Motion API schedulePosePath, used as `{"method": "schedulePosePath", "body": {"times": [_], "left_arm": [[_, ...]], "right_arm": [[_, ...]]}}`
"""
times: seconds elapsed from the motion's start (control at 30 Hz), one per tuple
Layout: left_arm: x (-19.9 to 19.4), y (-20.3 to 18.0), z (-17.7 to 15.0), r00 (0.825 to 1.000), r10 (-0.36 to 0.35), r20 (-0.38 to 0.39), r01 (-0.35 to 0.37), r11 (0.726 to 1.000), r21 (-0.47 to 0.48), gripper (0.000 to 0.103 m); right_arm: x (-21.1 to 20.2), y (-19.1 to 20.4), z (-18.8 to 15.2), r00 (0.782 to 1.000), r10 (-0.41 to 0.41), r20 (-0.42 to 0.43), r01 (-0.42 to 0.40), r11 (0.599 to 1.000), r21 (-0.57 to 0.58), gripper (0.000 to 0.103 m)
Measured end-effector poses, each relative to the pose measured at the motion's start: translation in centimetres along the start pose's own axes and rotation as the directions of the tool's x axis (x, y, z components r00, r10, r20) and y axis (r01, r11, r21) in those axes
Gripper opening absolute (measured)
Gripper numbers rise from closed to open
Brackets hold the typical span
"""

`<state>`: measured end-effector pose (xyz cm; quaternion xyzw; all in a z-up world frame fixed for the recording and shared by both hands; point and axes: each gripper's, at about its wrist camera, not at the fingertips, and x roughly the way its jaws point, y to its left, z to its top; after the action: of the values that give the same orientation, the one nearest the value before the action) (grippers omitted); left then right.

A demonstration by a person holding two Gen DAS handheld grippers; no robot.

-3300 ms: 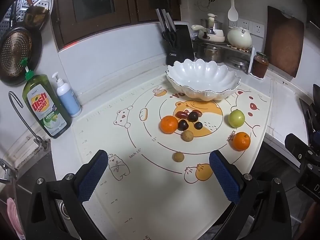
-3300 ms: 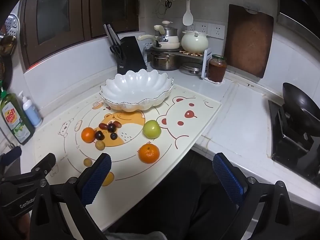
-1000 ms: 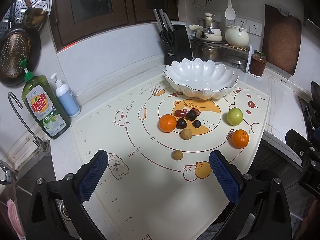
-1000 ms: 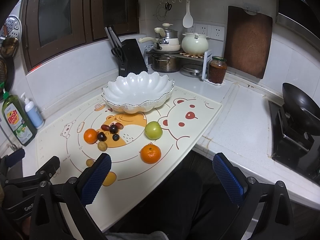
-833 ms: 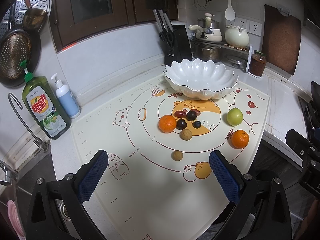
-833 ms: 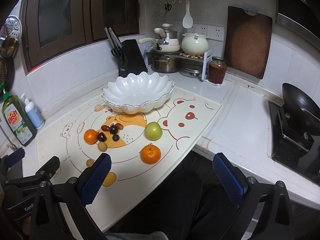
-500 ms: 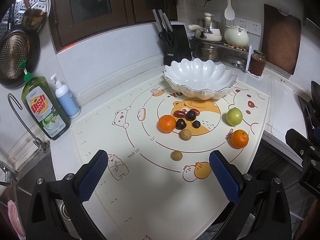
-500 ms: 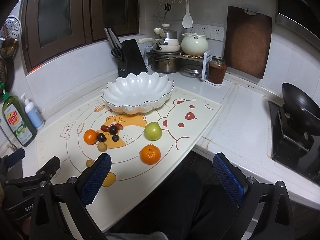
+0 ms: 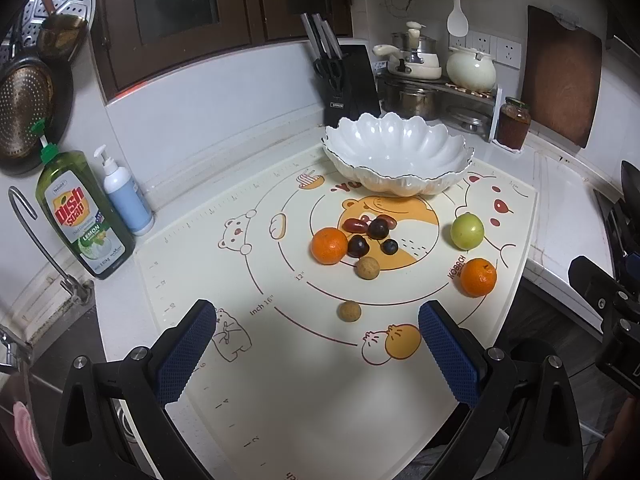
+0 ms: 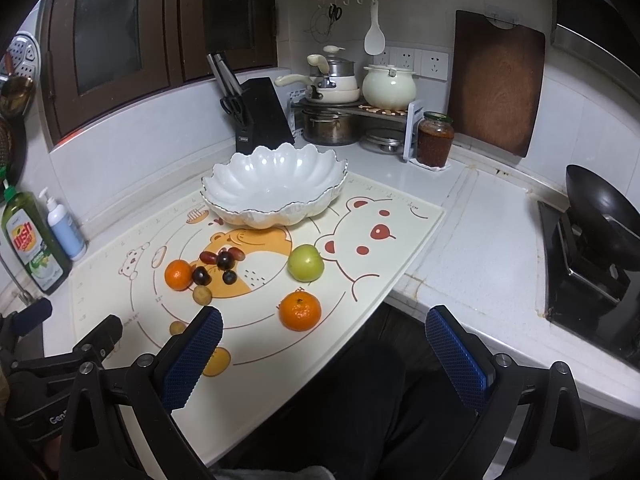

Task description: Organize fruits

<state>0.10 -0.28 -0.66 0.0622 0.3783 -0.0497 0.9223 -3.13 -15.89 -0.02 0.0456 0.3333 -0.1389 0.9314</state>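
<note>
Left wrist view: left gripper (image 9: 316, 354), jaws wide, empty; small brown fruit (image 9: 349, 311) lies dead ahead, nearest, near the mat's (image 9: 320, 400) front edge.

Right wrist view: right gripper (image 10: 320, 356), jaws wide, empty; mandarin (image 10: 300, 311) ahead-left; white scalloped bowl (image 10: 276, 194) beyond, empty.

At far left of the left-wrist frame a green dish soap bottle (image 9: 82, 216) stands beside a white pump bottle (image 9: 126, 194). Top centre, a black knife block (image 9: 348, 80); upper right, a sauce jar (image 9: 515, 122) and wooden cutting board (image 9: 560, 76).
</note>
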Motion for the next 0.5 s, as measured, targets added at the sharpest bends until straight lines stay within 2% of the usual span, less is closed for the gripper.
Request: {"method": "schedulePosePath", "body": {"times": [0.5], "left_arm": [[2.5,-0.8,-0.1,1.000,0.000,-0.012,0.000,1.000,0.010,0.103]], "right_arm": [[3.0,-0.6,-0.3,1.000,-0.006,0.017,0.006,1.000,-0.007,0.103]]}}
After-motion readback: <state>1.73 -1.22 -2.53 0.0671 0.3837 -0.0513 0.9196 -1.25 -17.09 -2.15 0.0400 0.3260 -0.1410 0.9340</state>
